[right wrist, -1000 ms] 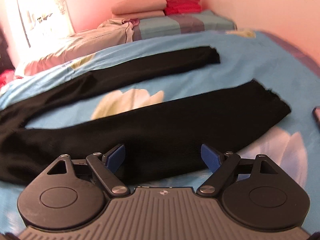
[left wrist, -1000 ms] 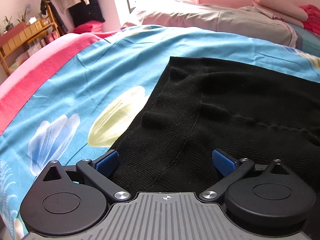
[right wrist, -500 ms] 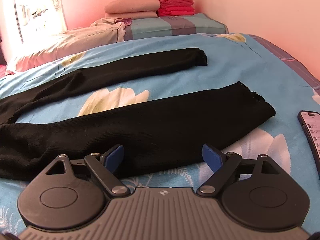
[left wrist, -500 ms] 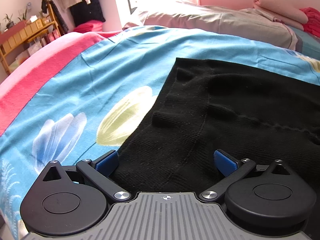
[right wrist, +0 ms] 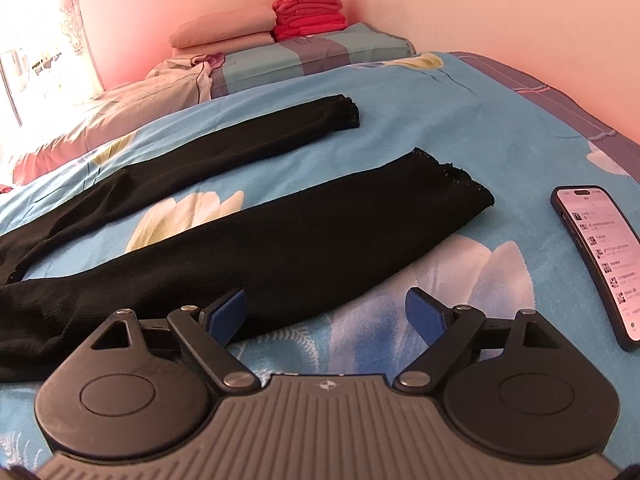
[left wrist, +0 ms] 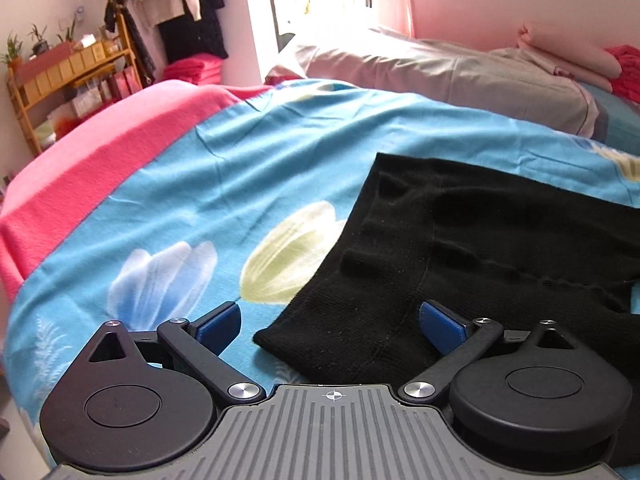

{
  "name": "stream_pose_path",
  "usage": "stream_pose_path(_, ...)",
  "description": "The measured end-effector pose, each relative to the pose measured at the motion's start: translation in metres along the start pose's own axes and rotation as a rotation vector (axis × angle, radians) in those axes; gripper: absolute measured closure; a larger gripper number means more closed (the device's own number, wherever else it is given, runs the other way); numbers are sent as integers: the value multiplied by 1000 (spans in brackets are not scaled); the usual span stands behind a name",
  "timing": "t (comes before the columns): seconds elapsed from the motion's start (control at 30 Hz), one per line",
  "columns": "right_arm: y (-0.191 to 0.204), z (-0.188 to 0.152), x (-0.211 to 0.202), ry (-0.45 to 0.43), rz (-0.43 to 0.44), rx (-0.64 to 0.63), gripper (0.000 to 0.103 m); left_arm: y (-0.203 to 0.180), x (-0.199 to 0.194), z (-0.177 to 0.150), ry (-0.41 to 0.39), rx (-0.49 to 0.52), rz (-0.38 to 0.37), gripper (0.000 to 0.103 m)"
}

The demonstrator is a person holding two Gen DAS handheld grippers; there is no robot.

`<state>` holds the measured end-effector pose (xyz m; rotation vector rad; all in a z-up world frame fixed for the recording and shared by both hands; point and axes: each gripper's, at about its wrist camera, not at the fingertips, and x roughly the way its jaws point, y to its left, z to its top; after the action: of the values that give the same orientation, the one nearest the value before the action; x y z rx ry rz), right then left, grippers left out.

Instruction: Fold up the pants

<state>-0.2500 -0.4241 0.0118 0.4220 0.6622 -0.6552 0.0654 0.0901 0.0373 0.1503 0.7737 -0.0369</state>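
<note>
My left tool [left wrist: 330, 322], spread apart, straddles the pants [left wrist: 460, 248] waistband corner; right tool [right wrist: 326, 312], apart, faces the near leg, which runs away rightward.

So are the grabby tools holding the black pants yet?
No. The left tool and right tool are both open, holding nothing. The black knit pants lie flat on the blue flowered bedsheet.

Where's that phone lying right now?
In the right wrist view, the phone lies screen-up on the blue bedspread at the far right, just right of the near pant leg's cuff and beyond the open right gripper.
</note>
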Motion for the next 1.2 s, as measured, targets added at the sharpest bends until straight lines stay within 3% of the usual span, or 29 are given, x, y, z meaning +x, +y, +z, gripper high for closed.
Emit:
stream_pose_path(0.1,2,-1,-7,-5,-29,2,15,5,-14,-4,3,-7,-28,0)
stream_pose_path(0.2,-1,-1,-28,-35,-14,20,17,18,-34,-16,40,-60,-216,0)
stream_pose_path(0.33,-21,4,-42,32,238,196,25,25,-33,-34,158,-138,-441,0)
stream_pose_path(0.43,-26,8,-29,129,289,276,34,21,-9,-43,273,-208,-539,0)
stream_pose_path(0.57,-33,10,-5,182,285,357,36,18,3,-41,256,-279,-565,0)
stream_pose_path(0.7,-41,11,9,134,332,418,36,12,20,-34,250,-334,-611,0)
stream_pose_path(0.77,-45,11,16,116,334,419,43,7,27,-30,232,-350,-621,0)
stream_pose_path(0.8,-45,11,19,110,316,410,57,6,29,-29,222,-359,-620,0)
stream_pose_path(0.83,-46,12,22,110,295,402,79,4,31,-29,214,-365,-611,0)
stream_pose_path(0.9,-49,12,26,109,287,389,92,3,32,-30,197,-363,-566,0)
stream_pose_path(0.97,-50,13,25,99,291,389,95,3,35,-29,196,-372,-528,13)
stream_pose_path(1.07,-45,26,20,60,300,372,96,3,32,-22,176,-388,-540,18)
stream_pose_path(1.2,-27,74,24,17,320,315,96,1,26,14,112,-378,-584,20)
